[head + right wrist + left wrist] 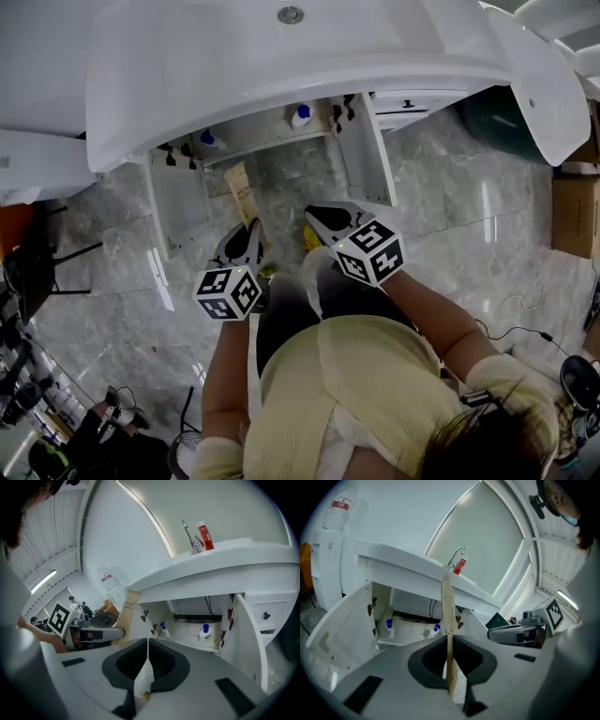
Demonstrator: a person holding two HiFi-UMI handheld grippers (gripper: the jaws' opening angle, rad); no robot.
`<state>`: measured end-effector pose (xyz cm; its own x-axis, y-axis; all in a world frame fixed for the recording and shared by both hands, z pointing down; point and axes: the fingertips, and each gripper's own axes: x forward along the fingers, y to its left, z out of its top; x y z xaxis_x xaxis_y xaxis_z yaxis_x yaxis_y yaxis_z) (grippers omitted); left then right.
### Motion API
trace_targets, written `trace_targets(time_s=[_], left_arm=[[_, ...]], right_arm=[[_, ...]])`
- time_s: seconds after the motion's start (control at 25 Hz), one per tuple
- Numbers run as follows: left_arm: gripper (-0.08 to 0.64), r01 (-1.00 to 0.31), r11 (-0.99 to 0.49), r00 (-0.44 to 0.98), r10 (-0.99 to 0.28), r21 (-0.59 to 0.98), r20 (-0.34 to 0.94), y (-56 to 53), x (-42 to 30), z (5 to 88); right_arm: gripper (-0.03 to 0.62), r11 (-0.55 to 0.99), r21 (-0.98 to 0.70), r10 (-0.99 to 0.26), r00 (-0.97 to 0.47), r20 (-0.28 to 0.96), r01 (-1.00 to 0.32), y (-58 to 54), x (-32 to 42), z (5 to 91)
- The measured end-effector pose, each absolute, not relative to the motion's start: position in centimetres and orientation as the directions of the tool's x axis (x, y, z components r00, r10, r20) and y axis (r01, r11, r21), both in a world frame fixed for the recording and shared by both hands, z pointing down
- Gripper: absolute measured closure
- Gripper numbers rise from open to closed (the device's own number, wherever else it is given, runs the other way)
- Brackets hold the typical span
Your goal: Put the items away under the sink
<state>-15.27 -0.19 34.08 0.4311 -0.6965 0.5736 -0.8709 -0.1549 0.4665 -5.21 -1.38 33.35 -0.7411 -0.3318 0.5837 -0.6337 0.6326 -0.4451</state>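
Toothbrush pack (241, 192) clamped in L gripper (248, 234) & white sachet (140, 679) pinched in R gripper (323, 221), both just outside open sink cabinet (367, 155) w/ bottles (301, 115) already inside; neither stowed yet.

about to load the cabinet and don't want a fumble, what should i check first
1. Cabinet doors open: ok.
2. Left gripper shut on pack: ok.
3. Right gripper shut on packet: ok.
4. Room between the two bottles: ok.
5. Tall pack will clear the sink: cannot tell.
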Motion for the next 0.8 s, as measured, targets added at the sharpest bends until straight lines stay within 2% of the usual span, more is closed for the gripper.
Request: trace_targets(time_s=[0.24,0.8], left_arm=[[0.503,-0.873,-0.172,0.457,-0.618,0.457,0.64,-1.7,-15.1,38.3],[0.503,-0.861,-0.304,0.508,-0.455,0.408,0.732,-6.0,-17.8,45.5]], right_arm=[[0.563,0.559,-0.479,-0.344,-0.715,0.608,-0.677,-2.3,-5.6,36.8],[0.563,0.364,-0.51,-0.458,-0.627,0.631,-0.779,-4.4,-8.9,43.7]])
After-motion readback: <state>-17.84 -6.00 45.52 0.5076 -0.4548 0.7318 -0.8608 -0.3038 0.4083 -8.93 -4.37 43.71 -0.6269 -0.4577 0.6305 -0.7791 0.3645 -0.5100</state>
